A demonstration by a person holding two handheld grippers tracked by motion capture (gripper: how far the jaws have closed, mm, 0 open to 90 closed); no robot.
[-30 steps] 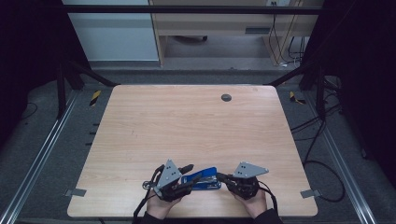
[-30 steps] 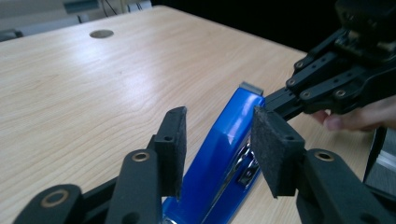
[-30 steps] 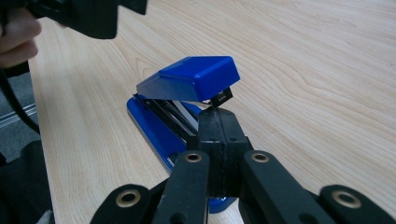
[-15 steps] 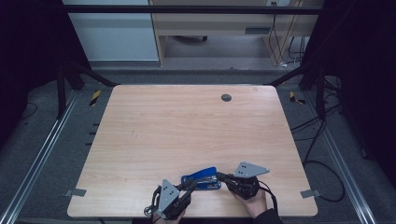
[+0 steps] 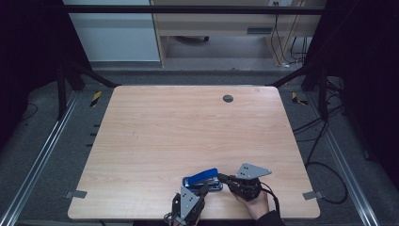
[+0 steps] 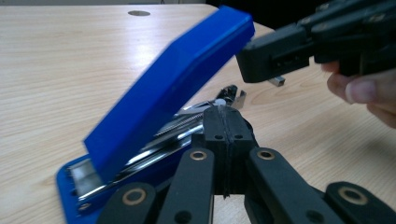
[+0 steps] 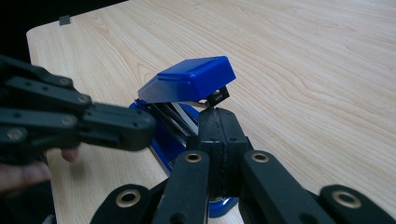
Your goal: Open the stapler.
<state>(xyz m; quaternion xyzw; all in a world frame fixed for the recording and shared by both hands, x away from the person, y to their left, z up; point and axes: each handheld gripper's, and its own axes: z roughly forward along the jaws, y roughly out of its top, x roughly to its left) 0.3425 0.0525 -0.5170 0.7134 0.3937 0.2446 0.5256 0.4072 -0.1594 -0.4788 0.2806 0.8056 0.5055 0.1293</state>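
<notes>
Most of the wooden surface (image 5: 155,136) lies free; near its front edge, the opened blue stapler (image 5: 203,179) blocks passage between both claws.

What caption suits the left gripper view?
Blue stapler with its lid raised on a wooden table, two shut black tools beside it.

I am seeing even overhead light falling on the pale wooden tabletop (image 5: 188,136) in the high view, while the surrounding floor is sinking into darkness. In both gripper views the black jaws at the bottom are blurring slightly. The glossy blue plastic stapler (image 6: 173,88) is showing soft edges and casting a faint shadow.
</notes>
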